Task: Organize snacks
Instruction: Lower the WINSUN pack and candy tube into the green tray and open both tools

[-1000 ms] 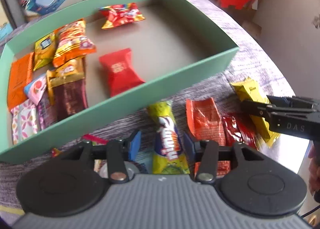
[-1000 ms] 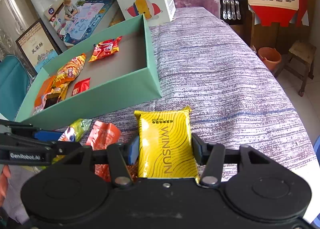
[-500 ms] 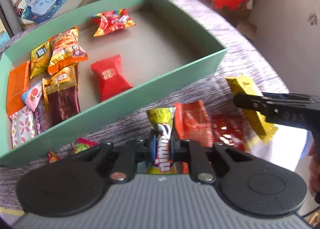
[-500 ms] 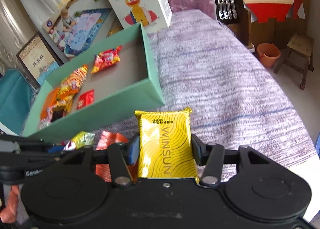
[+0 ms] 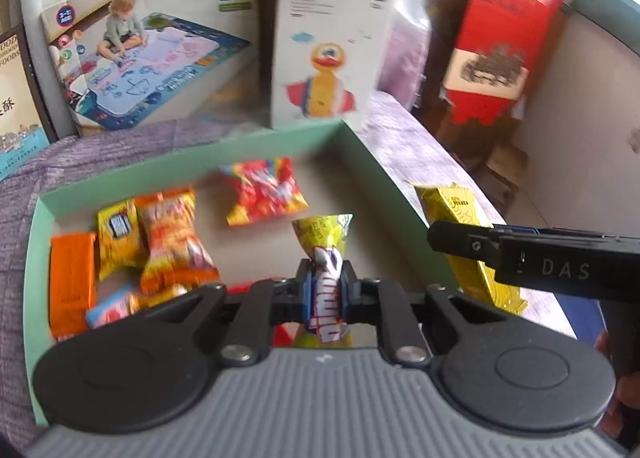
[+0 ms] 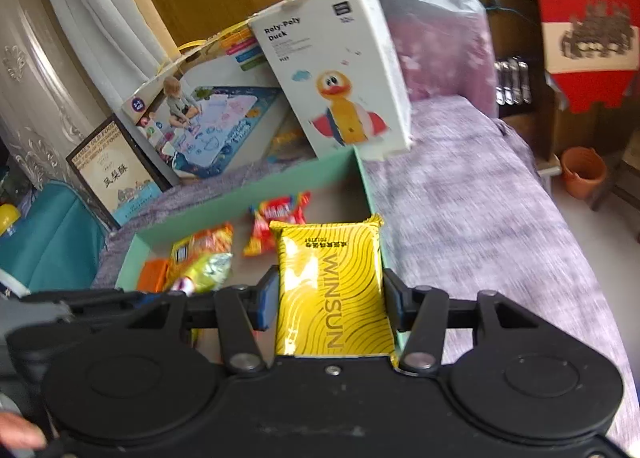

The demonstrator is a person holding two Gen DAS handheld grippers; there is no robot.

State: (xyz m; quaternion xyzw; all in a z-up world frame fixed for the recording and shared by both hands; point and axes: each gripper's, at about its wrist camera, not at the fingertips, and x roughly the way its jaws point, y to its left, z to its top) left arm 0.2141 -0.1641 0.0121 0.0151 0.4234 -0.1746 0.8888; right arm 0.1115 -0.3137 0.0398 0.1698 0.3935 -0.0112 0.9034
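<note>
My left gripper [image 5: 326, 288] is shut on a yellow-green candy wrapper [image 5: 323, 254] and holds it above the green box [image 5: 38, 258]. My right gripper [image 6: 330, 298] is shut on a yellow WINSUN packet [image 6: 330, 282], raised over the box's right wall [image 6: 366, 186]. The right gripper with its packet also shows in the left wrist view [image 5: 460, 242]. Inside the box lie a red-yellow bag [image 5: 262, 190], an orange bag [image 5: 172, 234], a small yellow packet [image 5: 118, 234] and an orange packet [image 5: 72, 282].
A white Roly-Poly Duck box [image 6: 336, 78] and a drawing-mat box [image 6: 204, 114] stand behind the green box. The purple cloth [image 6: 480, 198] stretches to the right. A red box [image 5: 504, 46] and an orange pot [image 6: 584, 172] are off the table's right.
Both grippers have lifted with their snacks from the cloth to above the green box. The left gripper closed on the candy wrapper a second ago and raised it.
</note>
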